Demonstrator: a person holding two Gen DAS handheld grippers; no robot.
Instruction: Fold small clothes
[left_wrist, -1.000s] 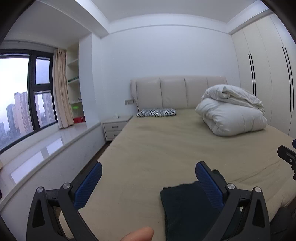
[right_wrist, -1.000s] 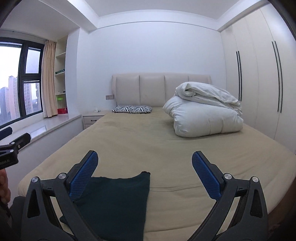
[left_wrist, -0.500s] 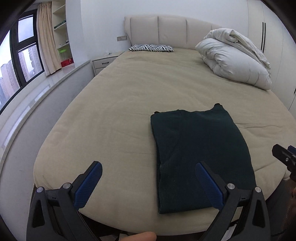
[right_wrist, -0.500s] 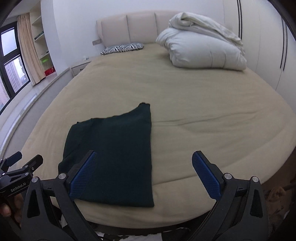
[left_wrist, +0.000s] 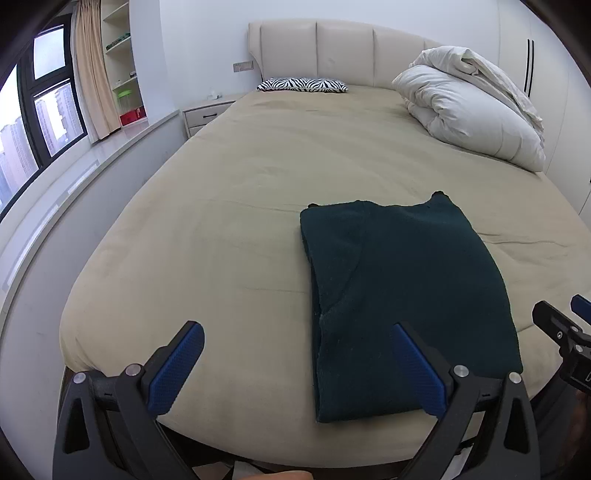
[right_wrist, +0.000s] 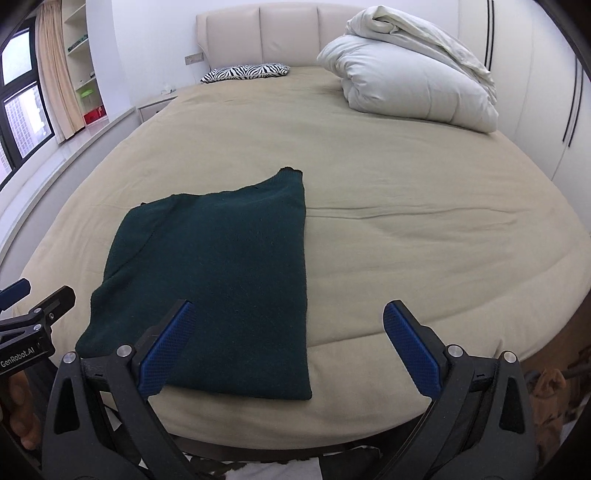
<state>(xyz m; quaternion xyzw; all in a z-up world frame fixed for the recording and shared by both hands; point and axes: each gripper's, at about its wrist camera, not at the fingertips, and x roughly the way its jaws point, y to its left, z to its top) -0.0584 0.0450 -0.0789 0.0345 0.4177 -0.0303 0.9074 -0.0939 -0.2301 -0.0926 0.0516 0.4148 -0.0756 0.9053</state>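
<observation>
While both tools hover above the foot of the bed (left_wrist: 240, 206), the left gripper (left_wrist: 295, 373) has its jaws spread wide and empty, over bare sheet. To its right the dark green garment (left_wrist: 402, 295) lies flat, folded lengthwise, near the bed's foot edge. The right gripper (right_wrist: 288, 347) also has its jaws spread wide, gripping nothing. A white duvet (right_wrist: 410, 77) sits far right, by the headboard.

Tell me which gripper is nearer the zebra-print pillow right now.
Neither, as far as I can tell. The left gripper and right gripper both hang open at the foot of the bed, by the dark green garment; the zebra-print pillow lies at the headboard.
</observation>
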